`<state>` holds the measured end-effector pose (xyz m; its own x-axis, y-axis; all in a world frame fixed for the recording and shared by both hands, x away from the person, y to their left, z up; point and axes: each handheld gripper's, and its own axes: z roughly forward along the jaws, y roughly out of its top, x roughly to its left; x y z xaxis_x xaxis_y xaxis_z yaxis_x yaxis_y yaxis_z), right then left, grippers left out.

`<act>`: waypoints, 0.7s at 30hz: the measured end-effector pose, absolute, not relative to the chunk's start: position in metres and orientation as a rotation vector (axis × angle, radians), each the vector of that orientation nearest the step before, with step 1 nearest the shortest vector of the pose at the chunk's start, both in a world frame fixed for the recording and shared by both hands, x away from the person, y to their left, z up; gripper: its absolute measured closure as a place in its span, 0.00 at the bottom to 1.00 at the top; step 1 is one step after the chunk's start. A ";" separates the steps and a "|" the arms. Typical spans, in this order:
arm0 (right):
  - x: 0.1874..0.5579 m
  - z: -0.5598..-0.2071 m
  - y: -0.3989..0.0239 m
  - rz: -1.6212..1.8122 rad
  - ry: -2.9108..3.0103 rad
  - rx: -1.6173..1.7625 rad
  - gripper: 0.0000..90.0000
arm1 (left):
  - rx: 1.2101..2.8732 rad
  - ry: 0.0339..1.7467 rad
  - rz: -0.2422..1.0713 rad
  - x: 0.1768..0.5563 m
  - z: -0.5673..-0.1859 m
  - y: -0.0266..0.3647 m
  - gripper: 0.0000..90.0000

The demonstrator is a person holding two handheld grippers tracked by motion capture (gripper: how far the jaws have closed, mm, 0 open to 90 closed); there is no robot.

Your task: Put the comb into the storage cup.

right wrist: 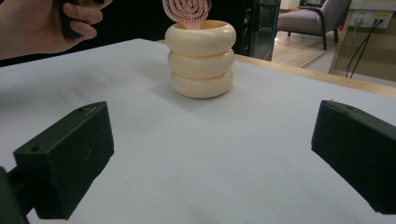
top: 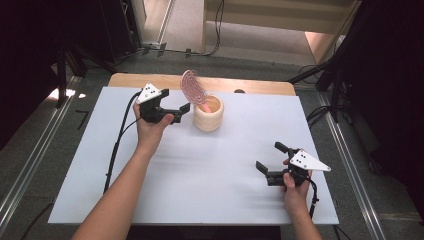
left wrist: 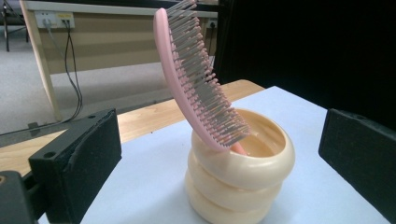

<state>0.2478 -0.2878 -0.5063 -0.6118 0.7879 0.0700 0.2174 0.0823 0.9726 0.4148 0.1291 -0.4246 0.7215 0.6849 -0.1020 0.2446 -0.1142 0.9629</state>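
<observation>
A cream ringed cup (top: 208,114) stands at the back middle of the white table. A pink hairbrush (top: 194,88) stands in it, handle down, head leaning to the left. The left gripper view shows the hairbrush (left wrist: 196,79) and the cup (left wrist: 238,177) close ahead, between the jaws. My left gripper (top: 181,112) is open, just left of the cup, with nothing held. My right gripper (top: 270,157) is open near the front right of the table. From the right gripper view the cup (right wrist: 201,58) stands farther off, with the hairbrush (right wrist: 187,10) rising out of it.
The white mat (top: 200,160) covers a wooden table (top: 150,80) whose back edge shows. Cables trail from each gripper. A wooden desk (left wrist: 93,37) and cables lie behind the table. Dark stands flank both sides.
</observation>
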 end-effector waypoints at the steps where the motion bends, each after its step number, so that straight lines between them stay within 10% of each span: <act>1: 0.248 -0.506 -0.288 1.559 1.886 0.990 0.00 | 1.685 0.748 0.444 0.413 -0.425 0.130 0.00; 21: 0.248 -0.507 -0.287 1.560 1.889 0.991 0.00 | 1.626 0.708 0.458 0.374 -0.420 0.152 0.01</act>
